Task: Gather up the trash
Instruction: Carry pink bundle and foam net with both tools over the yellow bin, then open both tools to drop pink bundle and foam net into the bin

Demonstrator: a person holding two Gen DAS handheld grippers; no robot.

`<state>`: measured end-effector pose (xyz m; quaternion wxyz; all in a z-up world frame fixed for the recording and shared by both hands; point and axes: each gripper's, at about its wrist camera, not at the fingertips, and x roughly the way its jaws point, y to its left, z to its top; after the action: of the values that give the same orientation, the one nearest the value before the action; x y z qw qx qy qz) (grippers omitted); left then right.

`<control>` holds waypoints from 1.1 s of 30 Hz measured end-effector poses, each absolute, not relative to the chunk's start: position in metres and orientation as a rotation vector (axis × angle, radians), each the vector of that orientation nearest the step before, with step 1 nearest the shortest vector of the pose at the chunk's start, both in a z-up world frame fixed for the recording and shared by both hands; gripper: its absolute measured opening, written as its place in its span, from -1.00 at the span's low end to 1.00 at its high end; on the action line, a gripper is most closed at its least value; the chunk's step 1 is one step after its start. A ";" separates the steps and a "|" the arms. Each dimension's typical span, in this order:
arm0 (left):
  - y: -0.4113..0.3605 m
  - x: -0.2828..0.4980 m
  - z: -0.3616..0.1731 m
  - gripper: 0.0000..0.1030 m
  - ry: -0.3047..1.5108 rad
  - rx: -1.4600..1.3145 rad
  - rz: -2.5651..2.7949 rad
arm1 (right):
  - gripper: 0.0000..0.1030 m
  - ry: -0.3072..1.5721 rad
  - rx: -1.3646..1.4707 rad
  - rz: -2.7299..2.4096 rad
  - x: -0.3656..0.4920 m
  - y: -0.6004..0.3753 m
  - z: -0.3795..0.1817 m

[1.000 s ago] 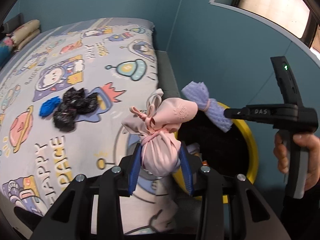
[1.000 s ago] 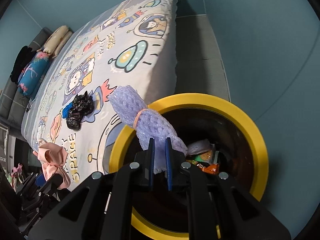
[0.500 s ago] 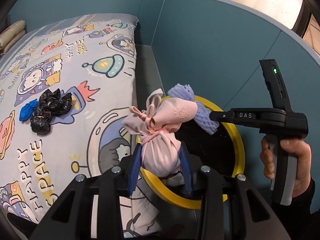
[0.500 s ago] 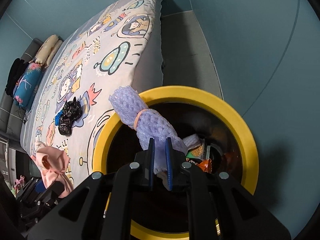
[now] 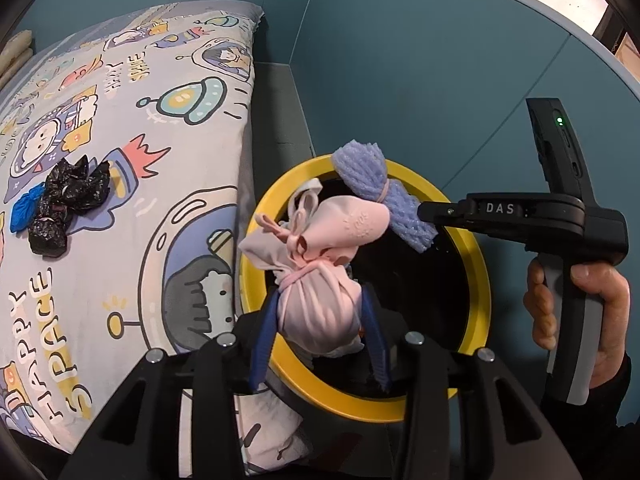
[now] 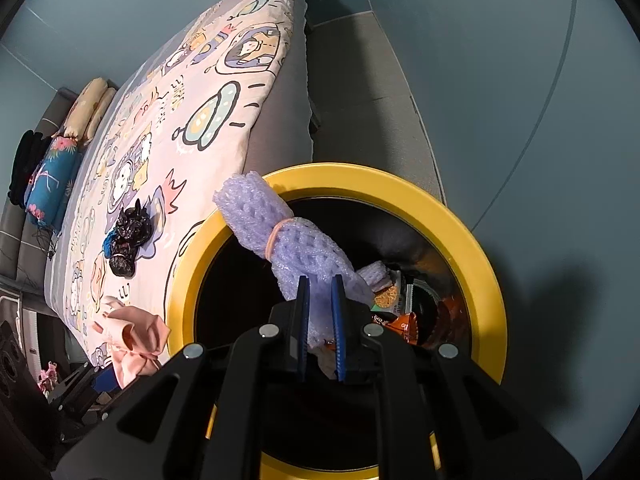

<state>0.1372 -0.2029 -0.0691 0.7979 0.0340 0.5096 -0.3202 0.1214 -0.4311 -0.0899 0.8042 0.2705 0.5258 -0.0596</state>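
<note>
My left gripper (image 5: 320,308) is shut on a pink tied cloth bundle (image 5: 320,280) and holds it over the near edge of the yellow-rimmed bin (image 5: 476,256). My right gripper (image 6: 320,280) is shut on a purple foam net tied with a rubber band (image 6: 276,228) and holds it above the bin's opening (image 6: 480,248). The bin holds snack wrappers (image 6: 404,320). The purple net (image 5: 380,196) and the right gripper (image 5: 424,212) also show in the left wrist view. The pink bundle (image 6: 132,340) shows at the lower left of the right wrist view.
A bed with a cartoon space sheet (image 5: 100,160) lies left of the bin. Crumpled black bags (image 5: 68,204) and a blue scrap (image 5: 24,212) lie on it. Teal walls (image 5: 400,80) stand behind the bin. Pillows (image 6: 68,148) lie at the bed's far end.
Both grippers have moved with their loads towards the bin. The pink bundle now hangs over the bin's rim, and the purple net sits further over the opening.
</note>
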 end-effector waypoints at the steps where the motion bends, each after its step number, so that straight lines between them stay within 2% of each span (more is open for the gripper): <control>1: -0.203 0.137 -0.070 -0.25 1.099 0.068 -0.695 | -0.80 1.126 0.586 -0.123 0.121 -0.432 -0.090; 8: -0.204 0.133 -0.073 -0.14 1.106 0.058 -0.715 | -0.80 1.121 0.595 -0.107 0.120 -0.433 -0.089; 11: -0.202 0.132 -0.072 -0.03 1.108 0.043 -0.717 | -0.76 1.124 0.599 -0.108 0.120 -0.435 -0.090; 17: -0.198 0.130 -0.065 0.22 1.086 0.022 -0.719 | -0.60 1.129 0.601 -0.116 0.120 -0.437 -0.091; 19: -0.197 0.128 -0.063 0.35 1.074 0.024 -0.717 | -0.45 1.127 0.602 -0.117 0.120 -0.437 -0.091; 21: -0.196 0.128 -0.062 0.38 1.070 0.020 -0.720 | -0.34 1.122 0.607 -0.116 0.120 -0.438 -0.090; 30: -0.184 0.132 -0.062 0.45 1.074 -0.017 -0.698 | -0.30 1.114 0.602 -0.110 0.122 -0.434 -0.086; 33: -0.179 0.136 -0.062 0.49 1.067 -0.024 -0.686 | -0.21 1.107 0.608 -0.103 0.124 -0.432 -0.085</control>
<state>0.1360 -0.1790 -0.0617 0.8054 -0.0114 0.4986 -0.3203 0.1237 -0.4321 -0.0849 0.8060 0.2841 0.5171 -0.0483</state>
